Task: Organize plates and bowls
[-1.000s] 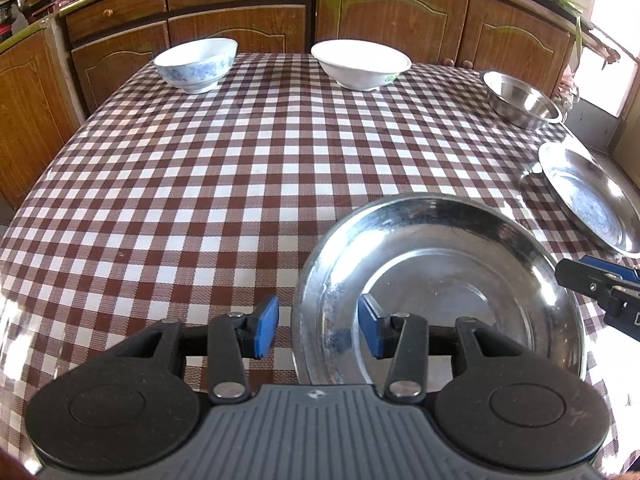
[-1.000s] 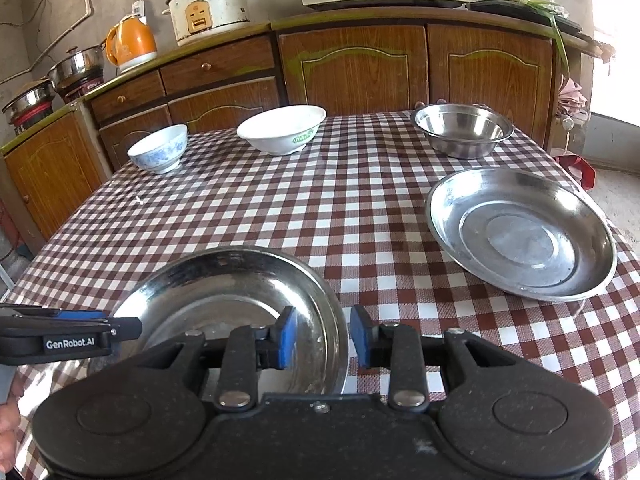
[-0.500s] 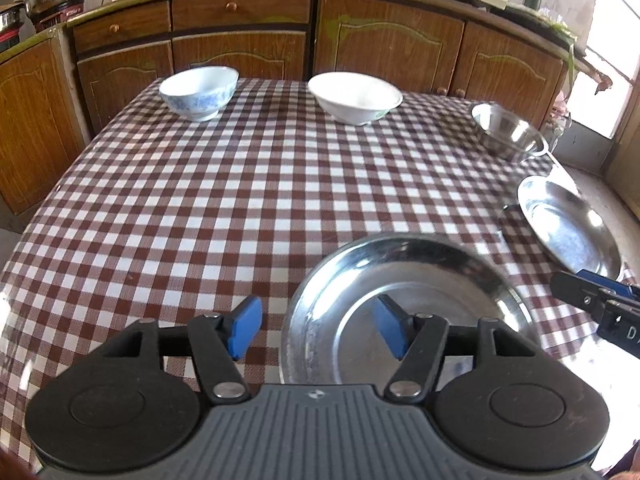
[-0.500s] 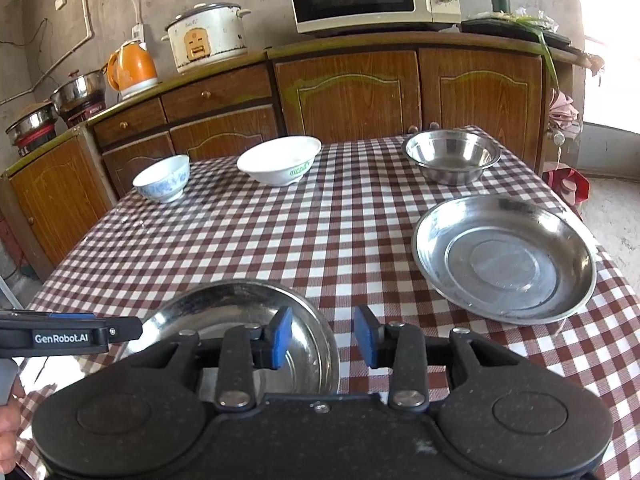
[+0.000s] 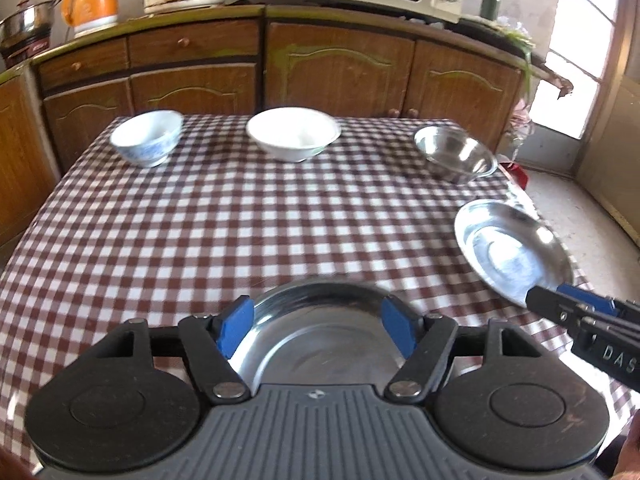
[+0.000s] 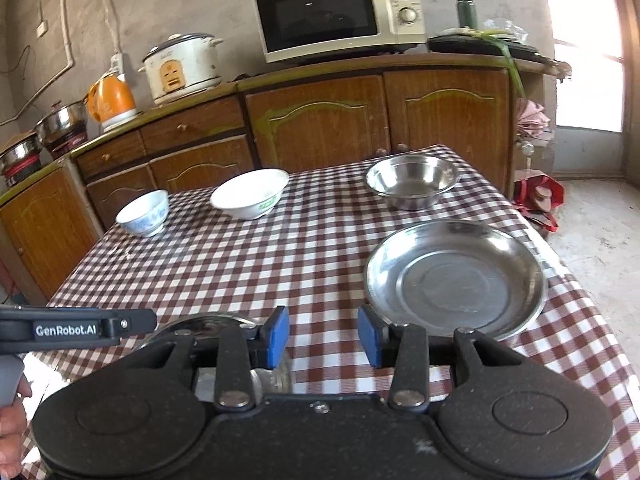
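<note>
Step in hand, by the look of it: release. Near steel plate (image 5: 320,320) lying flat on the checked tablecloth (image 5: 240,220) at the near edge, neither gripper clamped on it.

Left to right:
- Left gripper (image 5: 318,330): jaws opening, blue pads either side of the near plate's rim as seen from the left wrist, not pressing on it. Nothing held.
- Blue-patterned bowl (image 5: 146,138) at far left of the table, alone.
- White bowl (image 5: 294,134) at far centre, well apart from the blue one.
- Right gripper (image 6: 323,334): jaws opening too, only tablecloth between the pads. Near plate peeking out under its left finger.
- Steel bowl (image 6: 412,180) at far right, just beyond the second steel plate (image 6: 456,276).

Next move, as a judgement: stacking like with like. Most likely near plate onto the second plate, or the reverse; a rim pinch needed, thin lip, low approach angle. Bowls then nest by size, presumably.

In the way: nothing between the two plates but open cloth. Second plate sitting close to the table's right edge, so risk of nudging it off. Grippers close together over the near plate, some risk of collision. Counter clutter (kettle, rice cooker, microwave) well clear of the work.
</note>
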Tool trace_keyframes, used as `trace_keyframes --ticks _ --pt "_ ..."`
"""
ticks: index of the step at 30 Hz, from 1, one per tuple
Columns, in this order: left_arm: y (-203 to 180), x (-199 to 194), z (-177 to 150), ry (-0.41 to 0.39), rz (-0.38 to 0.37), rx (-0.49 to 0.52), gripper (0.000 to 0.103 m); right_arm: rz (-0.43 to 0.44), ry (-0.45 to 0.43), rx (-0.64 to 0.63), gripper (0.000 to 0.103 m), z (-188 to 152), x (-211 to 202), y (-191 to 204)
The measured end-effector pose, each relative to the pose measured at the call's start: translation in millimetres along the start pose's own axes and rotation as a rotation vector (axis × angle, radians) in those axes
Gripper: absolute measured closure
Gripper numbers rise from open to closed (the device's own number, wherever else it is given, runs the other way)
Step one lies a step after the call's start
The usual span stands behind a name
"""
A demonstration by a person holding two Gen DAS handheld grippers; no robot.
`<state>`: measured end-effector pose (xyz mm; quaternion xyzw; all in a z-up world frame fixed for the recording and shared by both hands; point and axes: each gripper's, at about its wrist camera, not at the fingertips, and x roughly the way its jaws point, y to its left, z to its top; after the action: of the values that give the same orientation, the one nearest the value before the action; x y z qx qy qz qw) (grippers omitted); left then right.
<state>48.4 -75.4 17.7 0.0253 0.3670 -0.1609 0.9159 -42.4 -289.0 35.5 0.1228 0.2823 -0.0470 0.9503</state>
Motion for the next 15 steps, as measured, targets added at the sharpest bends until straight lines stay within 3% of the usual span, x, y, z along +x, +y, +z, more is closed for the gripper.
trace_keyframes --ticks 7,15 --pt "-36 1 9 -0.019 -0.057 0.056 0.028 -0.051 -0.023 0.027 0.054 8 -12 -31" --pt "-58 14 16 0.007 -0.111 0.052 0.025 -0.087 -0.057 0.062 0.052 15 -15 -67"
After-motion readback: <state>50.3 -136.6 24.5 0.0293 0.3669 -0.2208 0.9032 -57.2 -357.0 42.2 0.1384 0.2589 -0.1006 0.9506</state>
